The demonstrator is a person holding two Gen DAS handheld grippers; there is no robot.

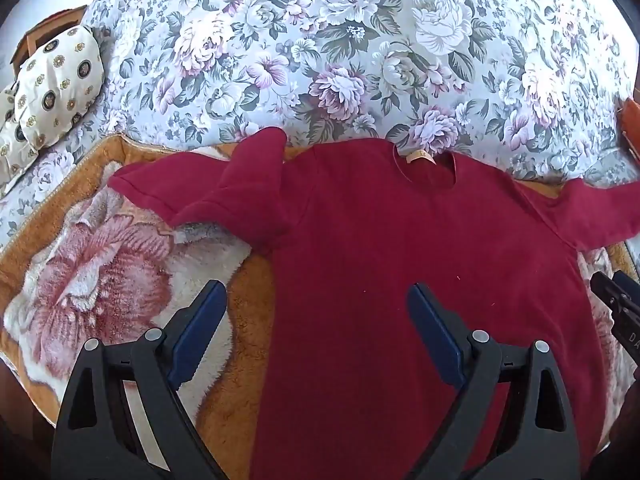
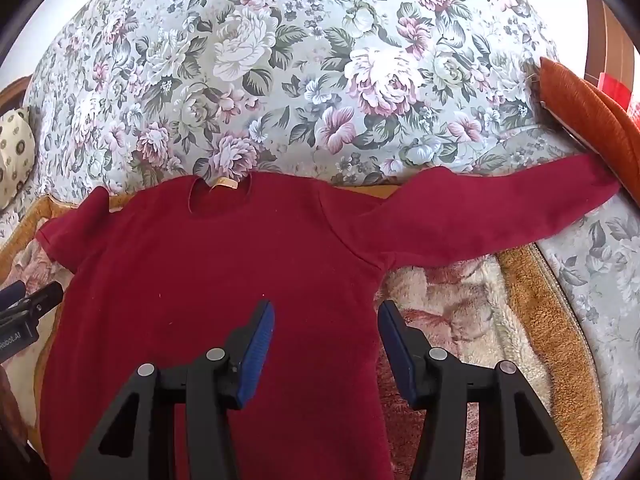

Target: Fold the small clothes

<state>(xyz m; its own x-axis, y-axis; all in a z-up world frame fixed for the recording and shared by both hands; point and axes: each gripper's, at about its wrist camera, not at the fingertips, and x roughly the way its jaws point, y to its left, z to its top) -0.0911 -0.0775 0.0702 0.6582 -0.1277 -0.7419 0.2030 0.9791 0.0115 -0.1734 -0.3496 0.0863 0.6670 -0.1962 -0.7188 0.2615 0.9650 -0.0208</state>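
A small dark red long-sleeved sweater (image 1: 420, 248) lies flat on a fluffy orange blanket (image 1: 104, 264), neck away from me. Its left sleeve (image 1: 224, 192) is bunched and folded over itself; its right sleeve (image 2: 488, 208) stretches straight out to the right. My left gripper (image 1: 316, 300) hovers open over the sweater's left side edge, nothing between the blue pads. My right gripper (image 2: 326, 320) hovers open over the sweater's (image 2: 208, 288) right side edge below the armpit, holding nothing. Each gripper shows at the other view's edge: the right gripper (image 1: 616, 300), the left gripper (image 2: 28, 304).
The blanket (image 2: 532, 304) lies on a bed with a floral cover (image 1: 340, 52). A cream patterned pillow (image 1: 56, 84) sits at the far left, with wooden furniture (image 1: 44, 28) behind it. An orange cushion (image 2: 588, 108) lies at the right, by the sleeve's cuff.
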